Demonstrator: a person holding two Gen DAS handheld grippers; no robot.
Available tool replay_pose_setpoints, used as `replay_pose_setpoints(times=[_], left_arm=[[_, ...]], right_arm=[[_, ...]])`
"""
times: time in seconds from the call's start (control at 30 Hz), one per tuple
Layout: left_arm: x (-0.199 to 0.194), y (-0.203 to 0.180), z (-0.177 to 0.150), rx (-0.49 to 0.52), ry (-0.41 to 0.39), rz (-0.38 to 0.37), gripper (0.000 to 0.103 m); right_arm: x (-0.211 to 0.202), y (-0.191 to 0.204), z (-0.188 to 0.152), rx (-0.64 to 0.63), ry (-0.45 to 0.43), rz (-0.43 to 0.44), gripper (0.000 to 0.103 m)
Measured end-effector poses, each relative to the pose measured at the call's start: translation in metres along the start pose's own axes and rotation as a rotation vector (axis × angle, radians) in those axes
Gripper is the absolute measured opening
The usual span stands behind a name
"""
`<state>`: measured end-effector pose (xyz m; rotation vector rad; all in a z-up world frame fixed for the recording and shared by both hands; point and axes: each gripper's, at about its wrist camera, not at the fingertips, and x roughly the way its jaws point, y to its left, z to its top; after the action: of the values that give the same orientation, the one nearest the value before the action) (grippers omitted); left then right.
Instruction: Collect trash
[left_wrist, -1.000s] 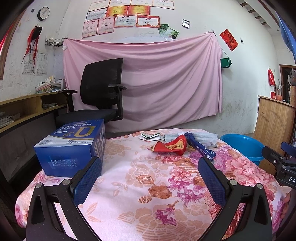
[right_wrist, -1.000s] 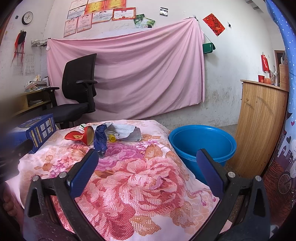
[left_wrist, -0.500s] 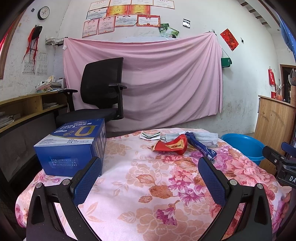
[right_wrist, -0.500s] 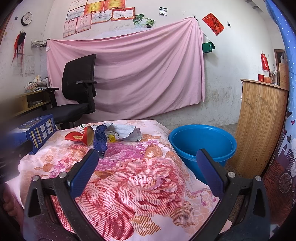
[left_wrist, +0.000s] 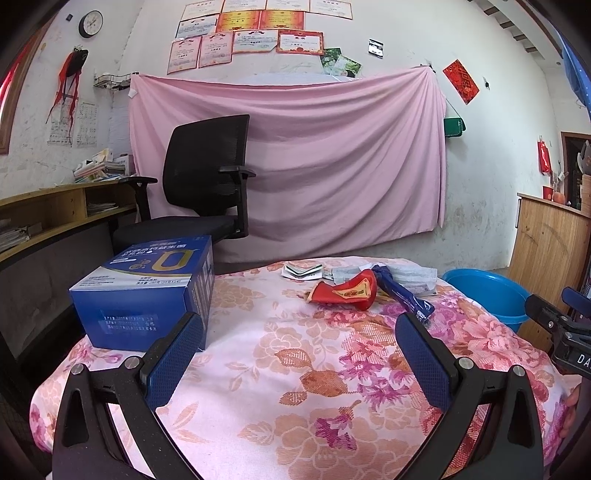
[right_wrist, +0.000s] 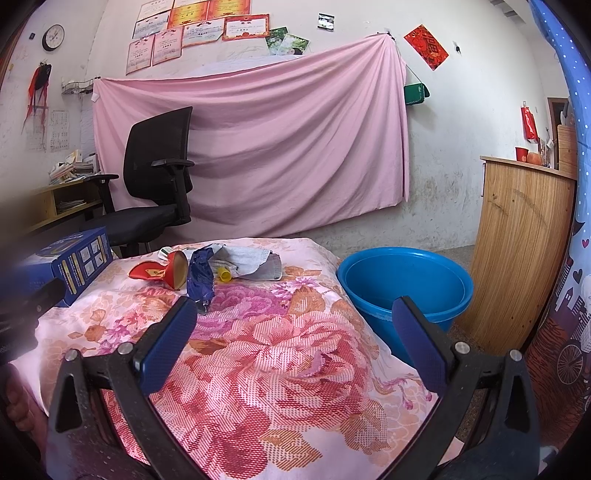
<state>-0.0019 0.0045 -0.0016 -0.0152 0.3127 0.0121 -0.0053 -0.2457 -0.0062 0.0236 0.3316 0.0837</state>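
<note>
Nothing is shifting: both the left hand-held gripper (left_wrist: 299, 354) and right hand-held gripper (right_wrist: 293, 338) are staying spread apart, empty, short of the red wrapper (left_wrist: 345, 293); collecting isn't starting.

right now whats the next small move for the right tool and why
Probably ease the right tool forward toward the blue wrapper, the nearest piece of the trash pile. Both tools are open and hold nothing, the pile lies across the table from them, and the blue tub sits just off the table's right edge, handy for the drop.
</note>
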Motion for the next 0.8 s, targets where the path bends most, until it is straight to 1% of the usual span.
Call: replay_pose_setpoints(times=[0.47,0.53,0.67,0.8], left_arm=[[-0.001,0.001,-0.001,-0.002,-0.002,0.0,0.102],[0.0,0.002,0.0,-0.012,0.007,-0.005,0.102],[-0.003,0.005,0.007,-0.047,0.003,-0.004,0.102],[-0.007,0.008,0.022,-0.054,-0.012,0.002,0.102]], right_arm=[[0.0,0.0,0.0,0.002,0.001,0.0,0.103],[0.0,0.0,0.0,0.001,0.001,0.0,0.103],[0.0,0.0,0.001,0.001,-0.001,-0.003,0.103],[-0.008,0.004,0.009,0.005,-0.035,0.022,0.103]])
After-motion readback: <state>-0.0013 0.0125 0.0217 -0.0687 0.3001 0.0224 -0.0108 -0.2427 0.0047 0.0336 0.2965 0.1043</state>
